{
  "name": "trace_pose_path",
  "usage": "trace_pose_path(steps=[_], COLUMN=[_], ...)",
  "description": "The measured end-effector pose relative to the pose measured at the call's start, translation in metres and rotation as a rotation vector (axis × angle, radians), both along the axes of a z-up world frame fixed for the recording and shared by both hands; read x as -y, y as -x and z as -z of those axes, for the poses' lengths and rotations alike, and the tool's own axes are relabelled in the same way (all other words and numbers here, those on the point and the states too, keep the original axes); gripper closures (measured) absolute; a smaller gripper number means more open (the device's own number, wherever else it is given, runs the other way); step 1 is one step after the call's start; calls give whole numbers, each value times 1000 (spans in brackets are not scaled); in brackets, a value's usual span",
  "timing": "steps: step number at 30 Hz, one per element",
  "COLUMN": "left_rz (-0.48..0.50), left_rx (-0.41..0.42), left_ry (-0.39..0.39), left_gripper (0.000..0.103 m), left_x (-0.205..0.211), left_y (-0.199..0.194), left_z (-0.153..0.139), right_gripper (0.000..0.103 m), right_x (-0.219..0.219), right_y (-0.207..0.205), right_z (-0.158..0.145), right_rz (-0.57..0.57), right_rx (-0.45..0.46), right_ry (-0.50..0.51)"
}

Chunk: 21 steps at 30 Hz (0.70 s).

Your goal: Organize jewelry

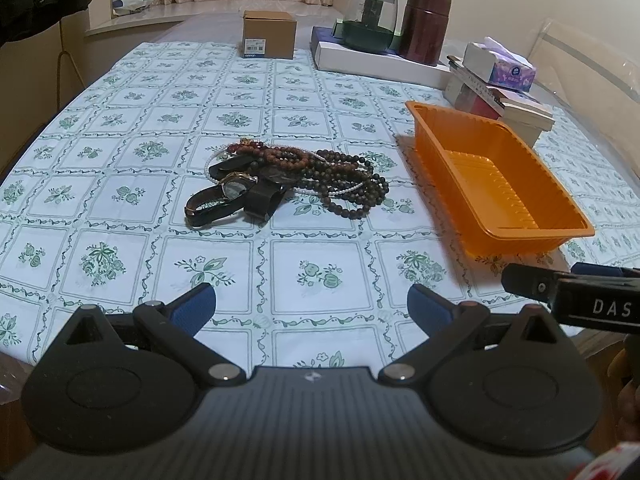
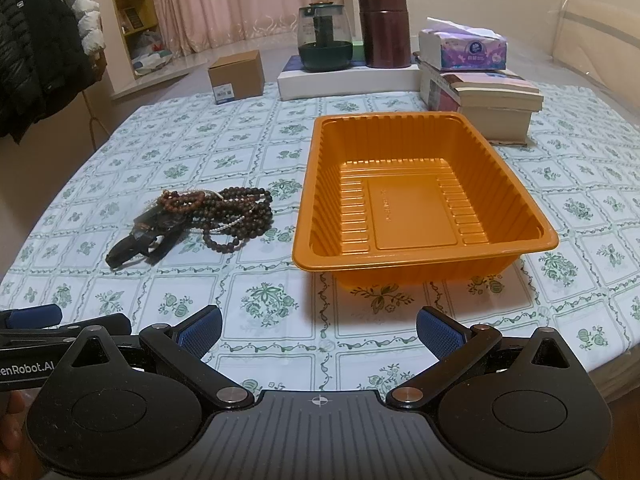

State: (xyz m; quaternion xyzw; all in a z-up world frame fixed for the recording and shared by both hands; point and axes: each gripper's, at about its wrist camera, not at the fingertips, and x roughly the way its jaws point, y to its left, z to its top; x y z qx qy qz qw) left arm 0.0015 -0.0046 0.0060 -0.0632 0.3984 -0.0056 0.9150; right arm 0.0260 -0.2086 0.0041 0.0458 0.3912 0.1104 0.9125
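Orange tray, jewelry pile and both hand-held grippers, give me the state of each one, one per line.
Orange tray: upright on the tablecloth, nothing in it.
Bead strands: tangled in a heap, outside the tray.
Watches: lying in the same heap, partly under the beads.
Left hand-held gripper: open, holding nothing.
Right hand-held gripper: open, holding nothing.
Tissue box: open, tissue sticking out.

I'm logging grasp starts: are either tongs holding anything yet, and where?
Nothing. Left tongs and right tongs are both open and empty; the jewelry pile lies untouched.

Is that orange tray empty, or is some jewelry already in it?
Empty. The orange tray shows only its bare ribbed floor; the beads and watches lie heaped on the tablecloth beside it.
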Motion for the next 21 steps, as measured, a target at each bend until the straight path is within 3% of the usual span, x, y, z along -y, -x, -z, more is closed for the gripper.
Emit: trace_pose_path(steps=[9,17,21], left_rz=[-29,-67,-73], left_rx=[39,68,87], left_ry=[128,315,343], left_gripper=[5,5,5], left_x=[-15,-34,-35], left_y=[-2,-16,-21], left_z=[-1,5,8], right_gripper=[0,1,2], right_x=[24,94,131], right_y=[2,-12,-30], right_z=[-9,-23,-12], right_rz=[55,261,353], right_rx=[92,234,238], right_ry=[-74,-119,-122])
